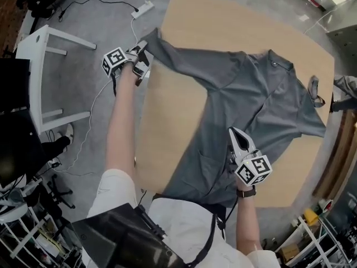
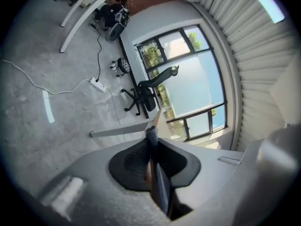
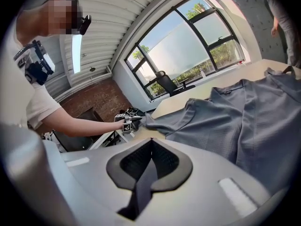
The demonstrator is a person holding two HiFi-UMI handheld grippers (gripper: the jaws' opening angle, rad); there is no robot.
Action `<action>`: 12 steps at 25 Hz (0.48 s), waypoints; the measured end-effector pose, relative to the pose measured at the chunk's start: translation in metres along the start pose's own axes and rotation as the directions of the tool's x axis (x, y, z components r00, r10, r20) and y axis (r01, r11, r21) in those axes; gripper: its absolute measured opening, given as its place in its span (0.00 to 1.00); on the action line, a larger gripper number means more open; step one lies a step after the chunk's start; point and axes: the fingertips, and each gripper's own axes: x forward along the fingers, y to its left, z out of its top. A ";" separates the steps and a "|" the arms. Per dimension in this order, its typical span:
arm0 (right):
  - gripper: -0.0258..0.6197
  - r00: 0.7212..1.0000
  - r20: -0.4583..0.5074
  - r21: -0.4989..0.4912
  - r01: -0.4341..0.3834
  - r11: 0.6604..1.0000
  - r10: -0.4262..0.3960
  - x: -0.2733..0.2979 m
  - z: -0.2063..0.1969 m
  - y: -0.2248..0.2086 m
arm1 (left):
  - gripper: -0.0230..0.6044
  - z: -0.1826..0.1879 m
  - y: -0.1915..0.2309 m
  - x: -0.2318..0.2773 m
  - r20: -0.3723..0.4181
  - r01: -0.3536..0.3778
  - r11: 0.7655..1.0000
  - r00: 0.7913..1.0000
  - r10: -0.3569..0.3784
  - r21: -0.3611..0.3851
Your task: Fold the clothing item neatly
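A grey short-sleeved shirt (image 1: 251, 94) lies spread on the wooden table (image 1: 223, 21), collar toward the far right. Its long left part, the sleeve (image 1: 173, 54), stretches to the table's left edge. There my left gripper (image 1: 144, 50) is shut on the sleeve's end; in the left gripper view a thin strip of grey cloth (image 2: 157, 182) sits pinched between the jaws (image 2: 151, 132). My right gripper (image 1: 235, 133) rests on the shirt's near lower side and is shut on a fold of its fabric (image 3: 141, 189). The right gripper view shows the shirt (image 3: 235, 121) and the left gripper (image 3: 133, 119) beyond.
A white desk frame (image 1: 44, 43) stands on the floor at the left, with a power strip (image 1: 142, 9) and cables beside it. An office chair (image 2: 141, 95) stands near the window. Another person (image 1: 346, 91) is at the table's right edge. Shelving and boxes (image 1: 307, 239) crowd the near corners.
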 end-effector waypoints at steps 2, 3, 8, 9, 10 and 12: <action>0.04 1.000 0.018 0.001 0.007 1.000 -0.007 -0.003 0.003 0.005 | 0.10 0.009 -0.004 -0.026 0.087 0.045 0.999 0.995 -0.043 -0.021; 0.04 1.000 0.029 -0.001 0.007 1.000 -0.007 -0.006 0.004 0.009 | 0.10 0.013 -0.004 -0.040 0.128 0.057 0.998 0.990 -0.054 -0.020; 0.04 0.999 0.042 0.006 -0.017 1.000 0.016 -0.020 -0.006 0.043 | 0.10 0.019 -0.021 -0.102 0.265 0.145 0.989 0.954 -0.141 0.007; 0.04 0.999 0.036 0.003 -0.026 1.000 0.026 -0.024 -0.011 0.052 | 0.10 0.019 -0.026 -0.112 0.282 0.163 0.987 0.946 -0.158 0.005; 0.04 0.999 0.031 -0.002 -0.035 0.999 0.035 -0.027 -0.015 0.059 | 0.10 0.018 -0.030 -0.119 0.297 0.177 0.984 0.940 -0.170 0.005; 0.04 0.998 0.032 -0.020 -0.047 0.999 0.048 -0.034 -0.018 0.070 | 0.10 0.016 -0.040 -0.127 0.311 0.191 0.981 0.932 -0.187 0.017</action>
